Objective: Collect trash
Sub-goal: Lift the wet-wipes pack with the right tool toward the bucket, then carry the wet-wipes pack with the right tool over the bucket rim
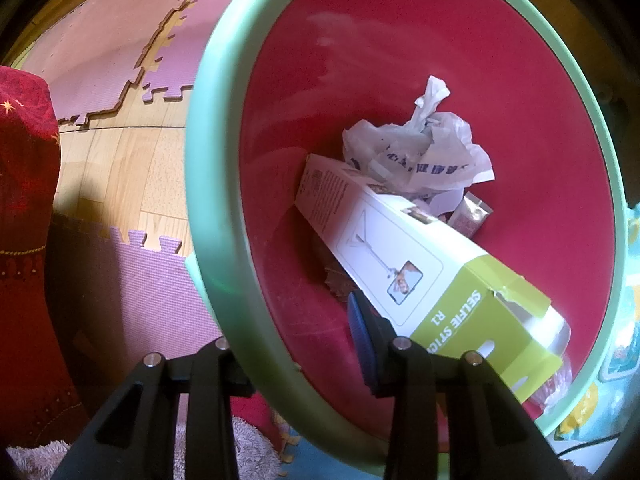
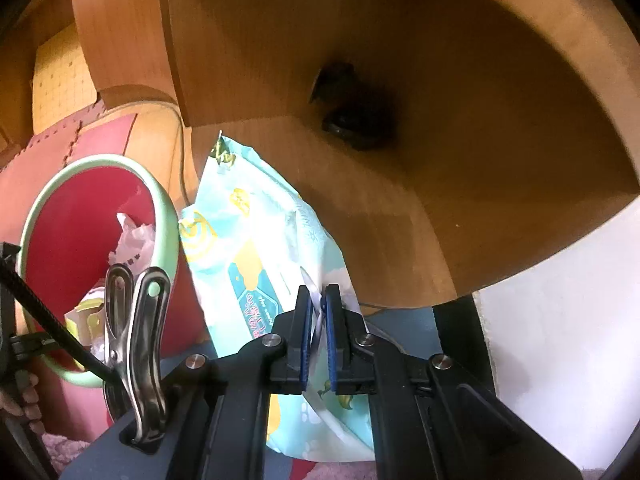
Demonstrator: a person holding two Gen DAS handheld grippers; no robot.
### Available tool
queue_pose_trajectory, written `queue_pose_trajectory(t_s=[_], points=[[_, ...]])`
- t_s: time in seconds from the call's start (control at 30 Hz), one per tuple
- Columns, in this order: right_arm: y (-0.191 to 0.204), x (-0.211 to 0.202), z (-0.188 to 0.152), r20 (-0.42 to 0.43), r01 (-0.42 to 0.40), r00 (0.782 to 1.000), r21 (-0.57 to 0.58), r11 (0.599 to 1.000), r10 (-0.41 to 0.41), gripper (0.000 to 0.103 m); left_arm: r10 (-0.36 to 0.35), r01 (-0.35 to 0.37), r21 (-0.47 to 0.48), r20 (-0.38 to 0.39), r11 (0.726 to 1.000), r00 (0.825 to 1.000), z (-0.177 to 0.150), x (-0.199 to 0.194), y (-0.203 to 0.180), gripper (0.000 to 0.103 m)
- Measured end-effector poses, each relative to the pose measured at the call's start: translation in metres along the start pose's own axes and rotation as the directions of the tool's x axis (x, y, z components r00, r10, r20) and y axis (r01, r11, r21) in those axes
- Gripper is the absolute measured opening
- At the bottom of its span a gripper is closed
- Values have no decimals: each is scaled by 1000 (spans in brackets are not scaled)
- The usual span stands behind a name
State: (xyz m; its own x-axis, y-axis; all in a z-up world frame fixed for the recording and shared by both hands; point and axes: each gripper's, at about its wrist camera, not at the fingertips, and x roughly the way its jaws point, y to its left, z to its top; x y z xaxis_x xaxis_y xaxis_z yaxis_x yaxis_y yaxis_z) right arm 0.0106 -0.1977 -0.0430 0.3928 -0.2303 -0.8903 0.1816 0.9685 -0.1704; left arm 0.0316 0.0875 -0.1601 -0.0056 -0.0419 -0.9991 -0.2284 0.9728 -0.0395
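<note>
Already binned in my red, green-rimmed plastic pail (image 1: 208, 184): white-and-green selfie-stick carton (image 1: 404, 264), crumpled white plastic bag (image 1: 420, 152). Left gripper (image 1: 296, 344) clamps its rim. Pending: pale-blue wet-wipes pack (image 2: 256, 248), pinched in right gripper (image 2: 318, 304), beside pail.

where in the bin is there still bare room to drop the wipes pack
Free: the bin's red far wall and left side, above and beside the crumpled paper. Crowded: the middle and near right, where the selfie stick box lies slanted, and the near rim gripped by the left claw. The right claw holds the wipes pack.
</note>
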Motion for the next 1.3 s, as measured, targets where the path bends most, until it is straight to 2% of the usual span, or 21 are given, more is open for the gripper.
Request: queue_pose_trajectory(t_s=[0.37,0.63,0.9,1.3], points=[[5,-55,-7,120,40,992,-24,999,-37,7,-6,6,-2,-3,1000,1000,0,-1,1,38],[23,-90,-4,206,28,978,-76,997,-12,7,-9,9,-4,-4,1000,1000,-1,-1,0,39],[43,-100,2,247,-1,968,-125,992,32,7,-9,9,-3,-4,1000,1000,-1,-1,0,39],[74,-88,22,256,-80,959,-165,983,121,7,-11,11,5,-2,1000,1000,0,-1,0,39]])
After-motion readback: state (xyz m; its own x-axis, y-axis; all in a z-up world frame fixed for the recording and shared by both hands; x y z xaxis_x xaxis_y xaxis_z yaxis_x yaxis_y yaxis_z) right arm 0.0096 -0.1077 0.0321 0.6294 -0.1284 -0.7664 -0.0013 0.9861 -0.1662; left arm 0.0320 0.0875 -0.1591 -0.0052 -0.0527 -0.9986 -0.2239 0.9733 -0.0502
